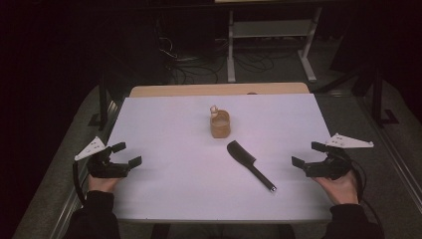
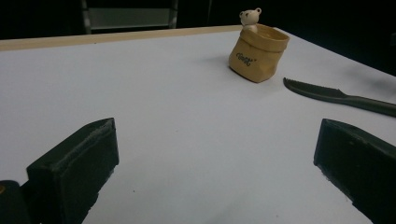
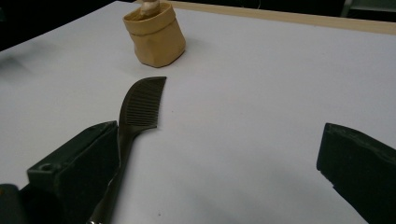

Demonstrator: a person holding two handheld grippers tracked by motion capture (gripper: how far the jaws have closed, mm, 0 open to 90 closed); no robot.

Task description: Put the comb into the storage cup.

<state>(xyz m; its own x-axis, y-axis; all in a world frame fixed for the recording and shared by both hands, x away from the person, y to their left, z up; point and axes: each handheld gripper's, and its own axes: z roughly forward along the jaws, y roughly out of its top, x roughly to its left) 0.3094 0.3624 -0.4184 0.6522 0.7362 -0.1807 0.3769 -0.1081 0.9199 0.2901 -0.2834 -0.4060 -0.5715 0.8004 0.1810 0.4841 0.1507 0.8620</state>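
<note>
The right hand-held gripper (image 1: 307,155) rests at the right edge of the tabletop (image 1: 164,129), jaws spread wide and holding nothing. Just ahead of it and toward the middle lies the comb (image 1: 250,165) — flat on the white surface, its thin handle end pointing back toward this gripper and its toothed head angled away toward the pot (image 1: 220,125). In the right gripper view the comb (image 3: 137,114) runs up past the left jaw, handle nearest, teeth farthest, so its long axis lies roughly along the gripper's own line of sight (slightly skewed left).

The left hand-held gripper (image 1: 127,154) sits at the opposite edge, also released and empty. From it the comb (image 2: 341,96) is well apart, far off to the right, beyond the reach of a short move.

The tan pot (image 2: 258,52) with a small bear figure on its rim stands upright farther out, beyond the comb's head and not touching it.

Judging by this layout, the right gripper is plainly the nearer one — a short reach forward and inward would bring its jaws across the handle.
</note>
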